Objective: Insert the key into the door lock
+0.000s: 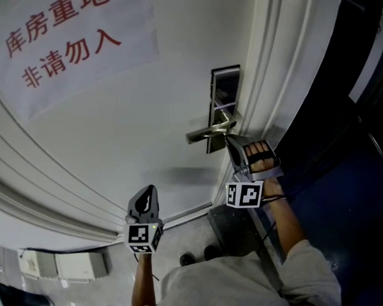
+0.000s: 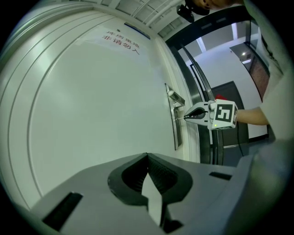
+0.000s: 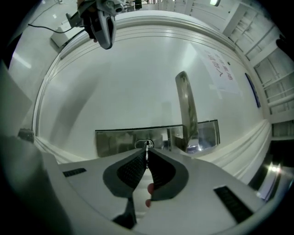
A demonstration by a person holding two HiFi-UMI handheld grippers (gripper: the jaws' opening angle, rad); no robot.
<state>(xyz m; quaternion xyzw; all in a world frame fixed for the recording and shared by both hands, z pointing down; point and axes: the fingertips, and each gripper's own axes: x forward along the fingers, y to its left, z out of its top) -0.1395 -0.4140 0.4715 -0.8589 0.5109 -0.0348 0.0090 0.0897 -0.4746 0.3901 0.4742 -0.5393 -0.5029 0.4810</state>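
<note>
One small key (image 3: 146, 149), thin, stiff, light and likely slick, is clamped by its bow in the right gripper (image 3: 146, 158), tip at the lock (image 3: 141, 144) by the edge of the door (image 3: 128, 82); the left gripper (image 2: 147, 158) is closed on nothing.

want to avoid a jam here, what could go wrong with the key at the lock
The right gripper pinches the key only at its very tips, so a push slightly off line with the keyhole could make it pivot or slip. The door handle sits close beside that gripper; a roll of the wrist might bump it.
</note>
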